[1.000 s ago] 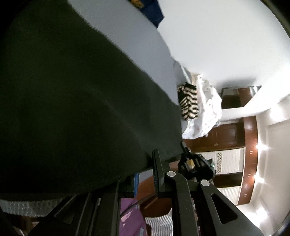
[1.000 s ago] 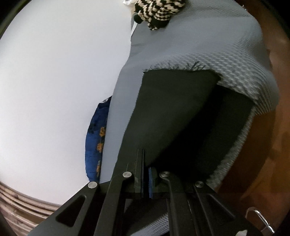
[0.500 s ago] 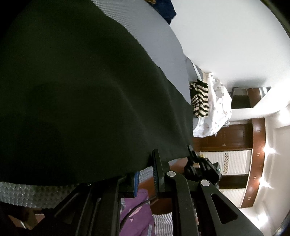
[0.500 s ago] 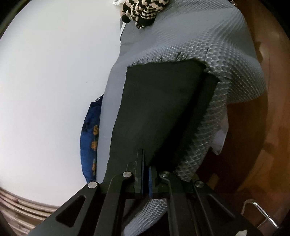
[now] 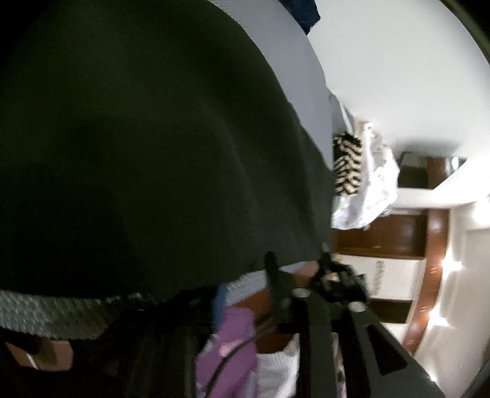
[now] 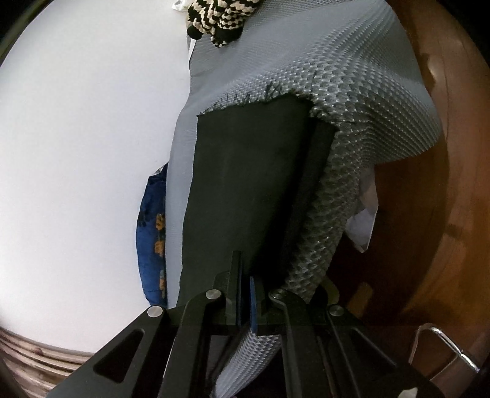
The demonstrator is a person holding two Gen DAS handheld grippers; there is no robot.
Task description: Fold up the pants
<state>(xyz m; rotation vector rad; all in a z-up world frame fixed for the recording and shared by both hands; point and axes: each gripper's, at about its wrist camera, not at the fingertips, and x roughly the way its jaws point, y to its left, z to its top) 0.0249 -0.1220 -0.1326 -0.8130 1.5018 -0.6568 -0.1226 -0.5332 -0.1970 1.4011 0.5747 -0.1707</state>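
Observation:
Dark pants (image 5: 137, 147) lie spread on a grey textured bed cover (image 5: 36, 315) and fill most of the left wrist view. My left gripper (image 5: 245, 284) sits at their lower edge with its jaws opening. The picture is blurred, and between the fingers I see only the cover's edge and wood. In the right wrist view the pants (image 6: 245, 171) stretch away in a folded strip to a frayed end on the cover (image 6: 352, 91). My right gripper (image 6: 245, 275) is shut on their near edge.
A black-and-cream striped knit (image 6: 220, 15) and white printed cloth (image 5: 367, 189) lie at the bed's far end. A blue patterned pillow (image 6: 153, 232) rests by the white wall. Purple cloth (image 5: 229, 346) lies below the left gripper. A wooden frame (image 6: 444, 214) borders the bed.
The left gripper's jaws have parted a little and its view has rolled. The right gripper sank toward the bed, and the pants' far end now lies flat on the cover.

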